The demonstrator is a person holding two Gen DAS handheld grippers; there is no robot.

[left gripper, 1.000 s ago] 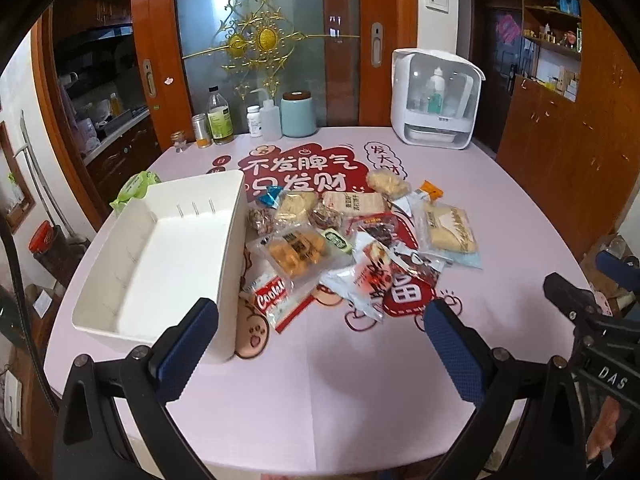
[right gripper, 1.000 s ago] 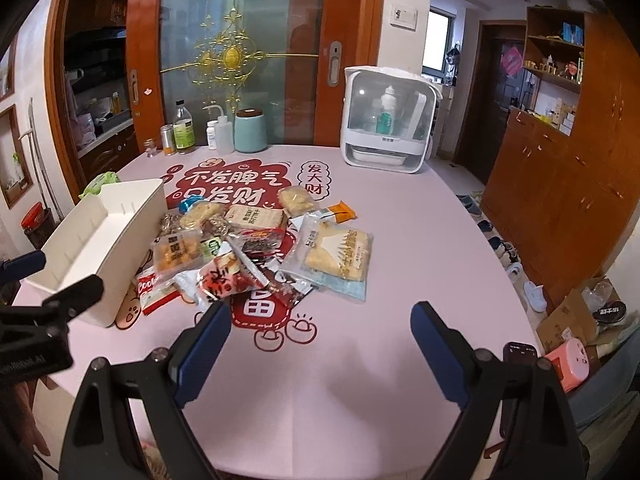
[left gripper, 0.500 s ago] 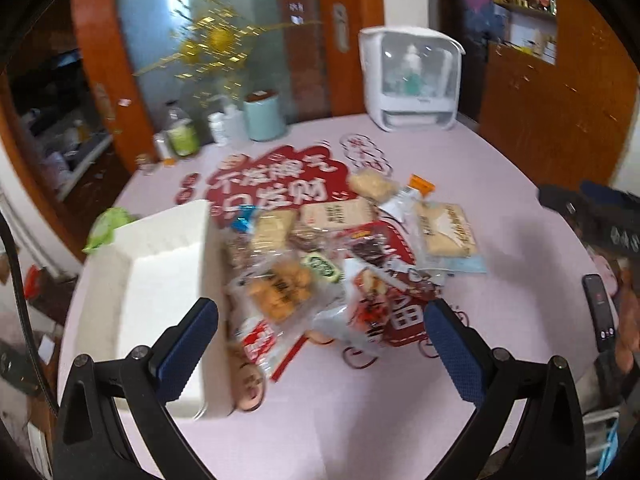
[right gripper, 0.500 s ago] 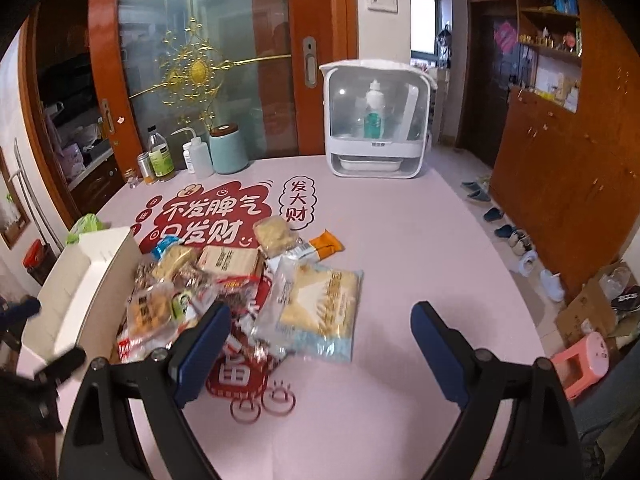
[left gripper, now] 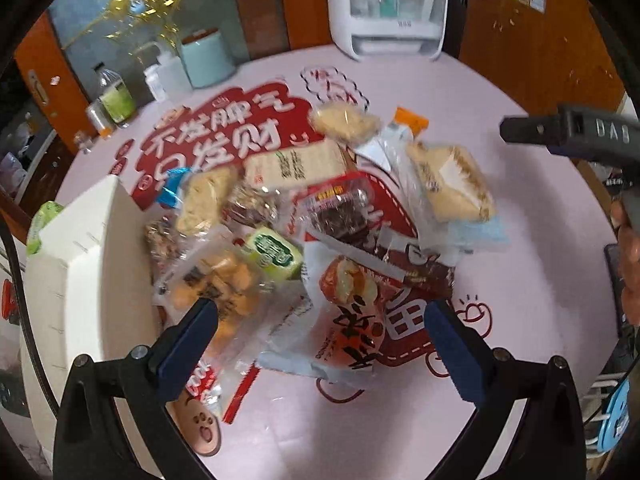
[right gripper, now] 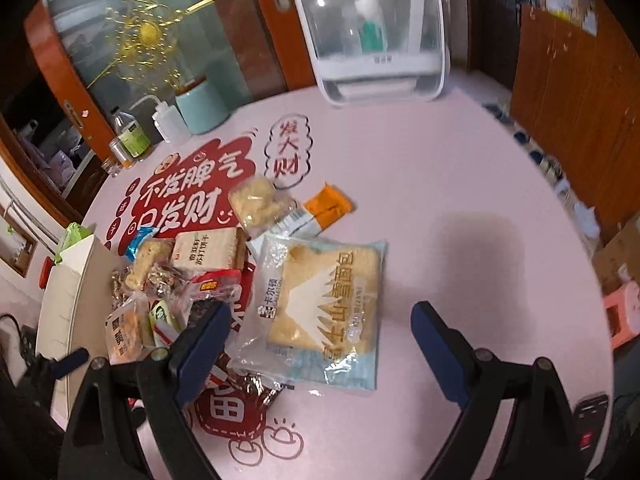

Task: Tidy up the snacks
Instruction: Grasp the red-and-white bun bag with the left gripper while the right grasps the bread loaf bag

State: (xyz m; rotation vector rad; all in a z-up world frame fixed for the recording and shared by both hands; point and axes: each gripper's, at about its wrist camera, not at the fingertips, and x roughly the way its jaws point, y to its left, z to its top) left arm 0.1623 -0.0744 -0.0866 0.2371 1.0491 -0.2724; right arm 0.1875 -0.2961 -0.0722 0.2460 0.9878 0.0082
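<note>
So both grippers are hanging over the snack pile with their blue pads spread wide, not grabbing anything. In the left wrist view the left gripper point(left gripper: 320, 334) is sitting at the bottom of the frame, and a red-and-white snack bag point(left gripper: 348, 312) is lying right between its 2 fingers on the pink table point(left gripper: 460, 100). The left pad point(left gripper: 188, 352) is overlapping a clear bag of golden puffs point(left gripper: 218, 284). The white bin point(left gripper: 86, 276) is taking up the left side of the frame, just beside the pile, and nothing is showing inside the part I can see. A little green packet point(left gripper: 274, 250) is lying in the middle of the heap, with a dark red-topped pack point(left gripper: 340, 210) just above it.

In the right wrist view the right gripper point(right gripper: 320, 346) is also spread apart at the bottom, and the big light-blue bread bag point(right gripper: 320, 312) is lying mostly between its fingers, flat on the table. An orange wrapper point(right gripper: 330, 206) is sitting above it, and a beige cracker pack point(right gripper: 210, 254) is up and to the left.

Background stuff: a white countertop appliance point(right gripper: 376, 36) at the top centre and a teal canister point(right gripper: 200, 106) at the upper left. Everything is a bit motion-blurred.
</note>
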